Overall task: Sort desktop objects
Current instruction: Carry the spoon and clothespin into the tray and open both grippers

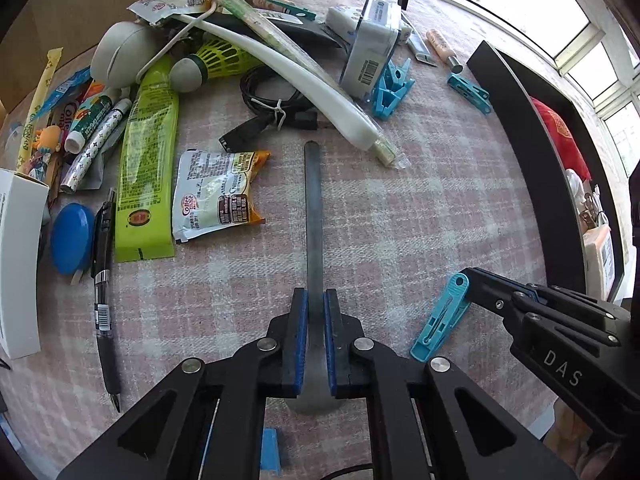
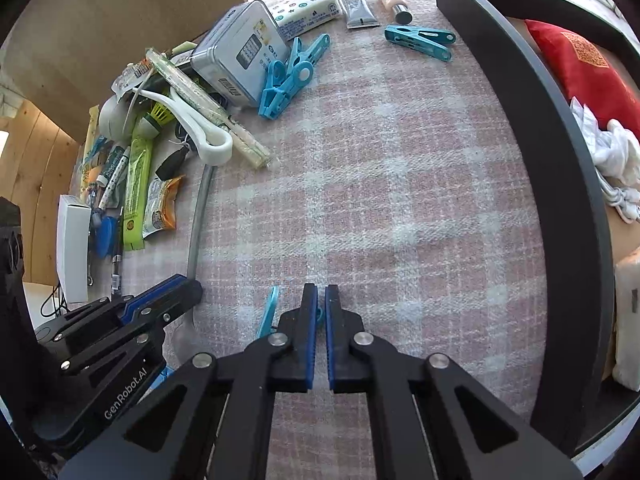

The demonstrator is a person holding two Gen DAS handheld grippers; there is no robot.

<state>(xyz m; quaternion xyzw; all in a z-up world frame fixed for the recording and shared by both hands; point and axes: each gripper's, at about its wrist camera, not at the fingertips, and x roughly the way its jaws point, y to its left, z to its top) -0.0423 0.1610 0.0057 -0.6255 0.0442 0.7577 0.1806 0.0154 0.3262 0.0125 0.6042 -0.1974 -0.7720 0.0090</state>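
Left gripper [image 1: 316,300] clamping metal strip [image 1: 313,200], right gripper [image 2: 321,296] pinching blue clothespin [image 1: 440,320], "Coffee mate" sachet [image 1: 218,196]

Both grippers: black plastic linkage arms, silver rivets, blue finger pads. Right gripper [image 1: 466,280] marked "DAS"; left gripper [image 2: 192,286] marked "GenRobot.AI".

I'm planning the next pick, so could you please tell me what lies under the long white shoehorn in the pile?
Under the white shoehorn lie a coiled black cable and the yellow-green shuttlecock; a wrapped chopstick packet crosses over it. Anything deeper in the pile is covered.
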